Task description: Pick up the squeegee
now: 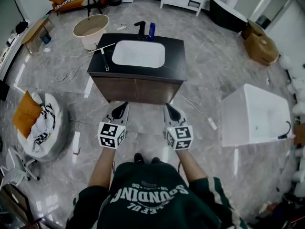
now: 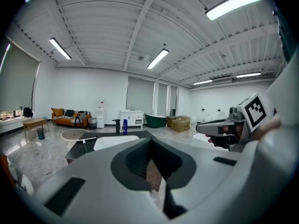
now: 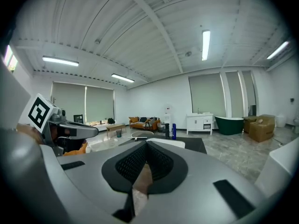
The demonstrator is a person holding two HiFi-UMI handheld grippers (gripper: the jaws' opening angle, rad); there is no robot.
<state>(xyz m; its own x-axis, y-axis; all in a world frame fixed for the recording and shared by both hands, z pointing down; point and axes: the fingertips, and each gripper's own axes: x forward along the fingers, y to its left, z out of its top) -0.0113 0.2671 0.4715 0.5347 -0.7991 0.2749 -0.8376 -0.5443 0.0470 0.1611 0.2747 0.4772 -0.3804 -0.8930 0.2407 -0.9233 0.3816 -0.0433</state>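
In the head view, the squeegee is seen lying flat on the left end of a black countertop, just beside the white basin. It is judged to be light and stiff, with a soft rubber edge that is best left untouched. The dark handle, which points toward the near edge of the top, is judged the right place for a grip, though its smooth surface may slip between the pads. A pale, thin blade bar is seen set crosswise at the far end of that handle, in a T shape. The left gripper and the right gripper are held side by side in front of the cabinet, well apart from the tool. In the left gripper view, the left gripper is shown with its jaws brought together on nothing, and the squeegee is made out small beyond them, to the left. In the right gripper view, the right gripper is likewise shown closed and empty, and the tool is too small there to be placed with certainty.
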